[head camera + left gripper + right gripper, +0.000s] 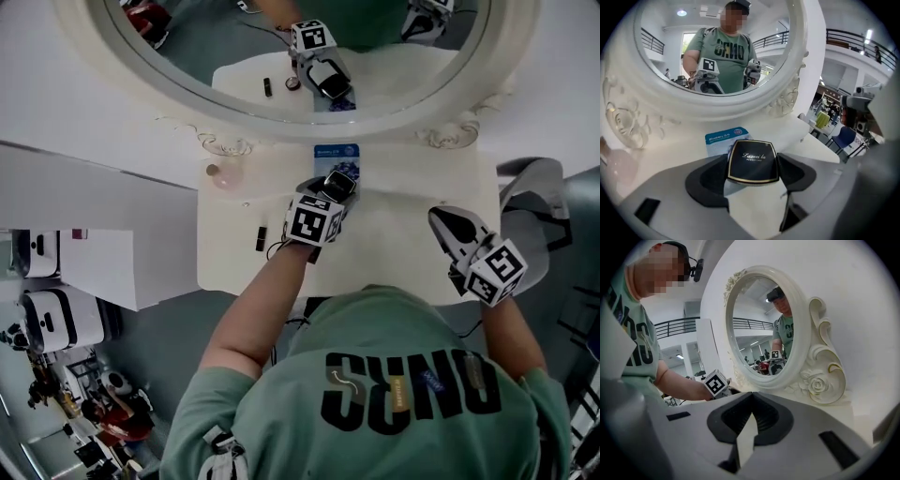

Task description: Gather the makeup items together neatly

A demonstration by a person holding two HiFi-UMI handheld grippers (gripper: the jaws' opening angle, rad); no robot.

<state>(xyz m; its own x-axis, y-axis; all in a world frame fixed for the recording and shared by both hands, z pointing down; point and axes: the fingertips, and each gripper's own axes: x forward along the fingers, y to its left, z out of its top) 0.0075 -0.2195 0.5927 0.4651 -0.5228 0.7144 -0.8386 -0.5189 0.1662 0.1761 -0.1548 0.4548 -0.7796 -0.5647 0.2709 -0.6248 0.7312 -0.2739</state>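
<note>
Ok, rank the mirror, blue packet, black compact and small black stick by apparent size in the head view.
1. Mirror, by far.
2. Blue packet and black compact look alike; the left gripper hides part of the compact, so no ranking.
3. Small black stick.

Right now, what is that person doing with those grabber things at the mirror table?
A person is tidying makeup on a white vanity table. The left gripper is clamped on a black powder compact, holding it just in front of a blue Blueberry packet by the mirror. The right gripper is shut and empty, off to the side. A small black tube lies apart, near the table's left edge.
</note>
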